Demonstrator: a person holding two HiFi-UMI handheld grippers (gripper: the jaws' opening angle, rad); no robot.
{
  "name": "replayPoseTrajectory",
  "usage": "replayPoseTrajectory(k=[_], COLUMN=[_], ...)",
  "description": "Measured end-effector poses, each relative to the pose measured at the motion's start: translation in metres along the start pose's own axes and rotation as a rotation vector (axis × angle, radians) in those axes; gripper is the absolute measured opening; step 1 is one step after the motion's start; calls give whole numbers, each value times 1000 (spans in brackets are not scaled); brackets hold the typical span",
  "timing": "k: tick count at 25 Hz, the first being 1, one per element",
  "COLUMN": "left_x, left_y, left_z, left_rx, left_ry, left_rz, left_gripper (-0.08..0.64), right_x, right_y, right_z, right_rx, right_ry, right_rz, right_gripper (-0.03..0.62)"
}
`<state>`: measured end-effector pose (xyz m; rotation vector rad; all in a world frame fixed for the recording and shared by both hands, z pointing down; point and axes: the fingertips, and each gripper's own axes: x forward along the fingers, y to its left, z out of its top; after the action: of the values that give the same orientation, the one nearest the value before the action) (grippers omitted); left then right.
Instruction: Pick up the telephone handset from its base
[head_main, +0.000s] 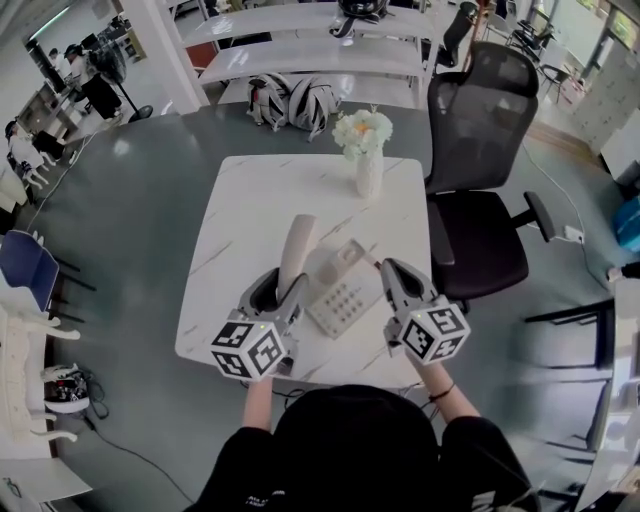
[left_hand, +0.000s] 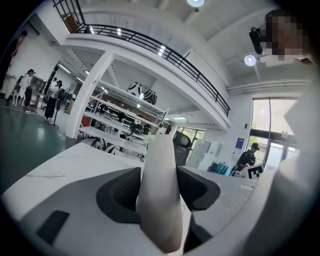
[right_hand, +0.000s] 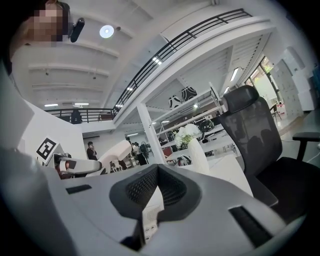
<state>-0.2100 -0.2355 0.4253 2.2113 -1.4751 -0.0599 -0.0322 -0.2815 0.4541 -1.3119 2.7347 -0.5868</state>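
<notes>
A beige telephone handset (head_main: 296, 248) stands tilted above the white table (head_main: 250, 210), lifted clear of its base (head_main: 345, 292). My left gripper (head_main: 280, 287) is shut on the handset's lower end. In the left gripper view the handset (left_hand: 160, 195) fills the gap between the dark pads. My right gripper (head_main: 388, 268) lies at the base's right edge with its tips together. In the right gripper view the keypad (right_hand: 151, 212) shows below the closed jaws, and the raised handset (right_hand: 115, 152) shows at the left.
A white vase of flowers (head_main: 368, 165) stands at the table's far edge. A black office chair (head_main: 480, 180) is at the table's right side. White shelving and helmets lie beyond, and people stand far off at the left.
</notes>
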Motion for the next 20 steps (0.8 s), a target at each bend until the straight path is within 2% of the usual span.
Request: replayPoseTrajectory(k=[8,20], left_x=[-27,-60], left_y=[11,24], left_z=[21,33], left_rx=[-6,-21], left_ry=[-89,-162], left_rz=[61,142], left_gripper=[216,216], right_x=[2,-2], right_y=[8,0], right_z=[14,40], right_rx=[-19,-27], right_ry=[-32,-103], right_rz=[29,37], right_gripper=[-9,-9])
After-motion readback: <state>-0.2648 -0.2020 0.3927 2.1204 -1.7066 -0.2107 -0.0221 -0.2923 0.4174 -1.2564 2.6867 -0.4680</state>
